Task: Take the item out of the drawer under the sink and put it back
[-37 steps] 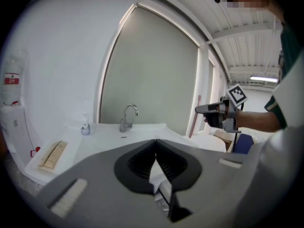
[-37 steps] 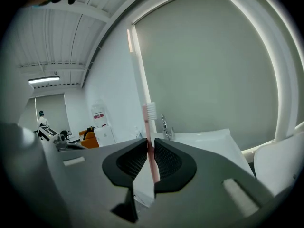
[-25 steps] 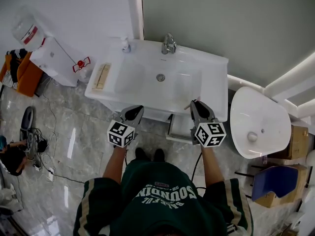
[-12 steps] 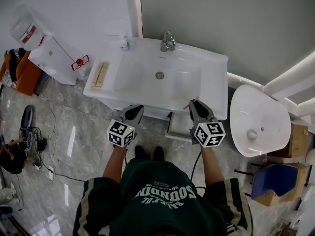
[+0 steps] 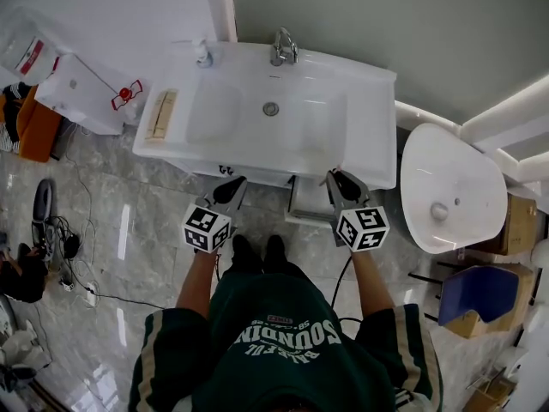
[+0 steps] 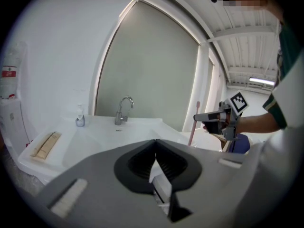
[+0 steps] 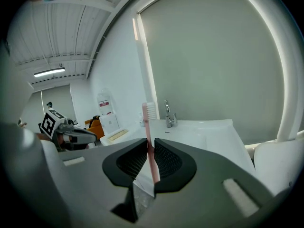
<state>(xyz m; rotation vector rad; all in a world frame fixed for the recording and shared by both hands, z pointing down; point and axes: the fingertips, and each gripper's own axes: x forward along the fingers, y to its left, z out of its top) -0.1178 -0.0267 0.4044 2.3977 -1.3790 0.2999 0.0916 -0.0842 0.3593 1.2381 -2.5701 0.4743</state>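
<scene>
A white sink point(image 5: 369, 136) with a chrome faucet point(image 5: 281, 48) stands in front of me. Under its front edge a white drawer point(image 5: 307, 204) is pulled partly out. My right gripper point(image 5: 337, 178) hovers just above the drawer, shut on a pink toothbrush point(image 7: 148, 127) that stands upright between the jaws, bristles on top. From the left gripper view the toothbrush point(image 6: 194, 125) shows beside the right gripper point(image 6: 209, 118). My left gripper point(image 5: 233, 187) hangs at the sink's front edge, left of the drawer. Its jaws meet at the tip point(image 6: 155, 142) with nothing between them.
A soap bottle point(image 5: 202, 54) and a wooden tray point(image 5: 160, 114) sit on the sink's left side. A white toilet point(image 5: 446, 200) stands to the right, and a water dispenser point(image 5: 73, 88) to the left. Cables point(image 5: 64, 256) lie on the marble floor.
Both grippers have sunk from the sink's front rim toward the drawer level. The sink has slid up in the head view. The toothbrush stays in the right gripper.
</scene>
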